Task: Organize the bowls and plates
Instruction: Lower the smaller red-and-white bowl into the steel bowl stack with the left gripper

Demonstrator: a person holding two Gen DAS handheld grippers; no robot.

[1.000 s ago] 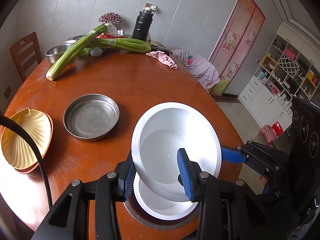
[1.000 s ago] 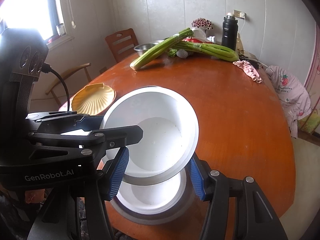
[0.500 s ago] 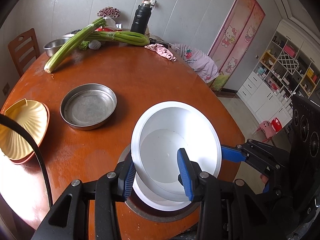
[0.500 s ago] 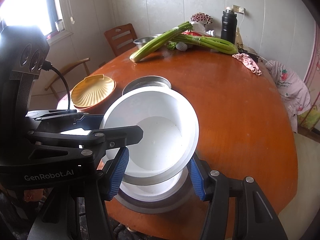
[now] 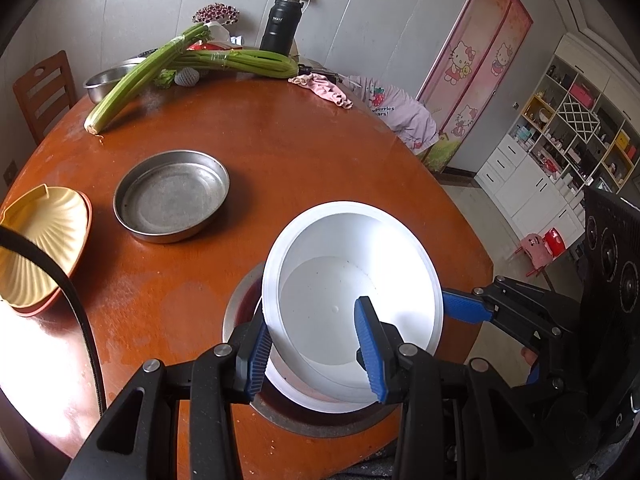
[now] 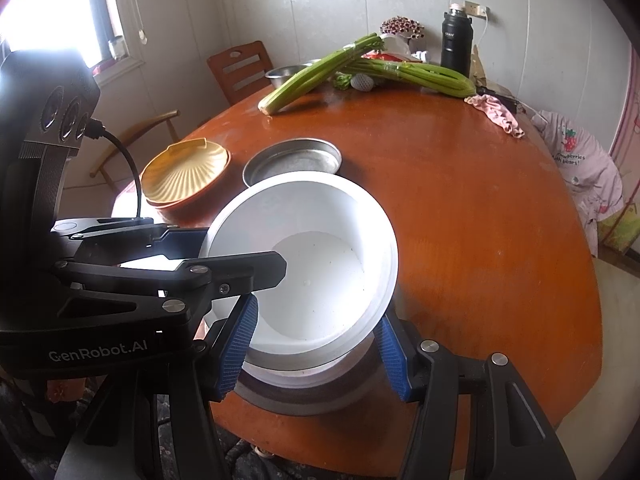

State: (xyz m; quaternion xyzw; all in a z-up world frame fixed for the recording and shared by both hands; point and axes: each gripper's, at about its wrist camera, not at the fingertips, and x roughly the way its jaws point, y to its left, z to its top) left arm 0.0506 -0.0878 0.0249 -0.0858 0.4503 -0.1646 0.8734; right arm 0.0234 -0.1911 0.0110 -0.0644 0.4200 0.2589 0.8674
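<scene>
A white bowl hangs tilted between both grippers, close over a second white bowl. That lower bowl rests in a steel dish near the table's front edge. My left gripper is shut on the held bowl's left wall, one pad inside and one outside. My right gripper is shut on the bowl from its right side, with the bowl's lower part between its pads. A round steel pan lies further in. Left of it, a yellow shell-shaped plate sits on an orange one.
The round wooden table carries celery stalks, a steel bowl, a black flask and a pink cloth at its far side. A wooden chair stands far left. White shelves are off to the right.
Both grippers keep their hold on the white bowl. It now covers more of the bowl below. The steel pan now shows beyond the bowl's rim in the right wrist view.
</scene>
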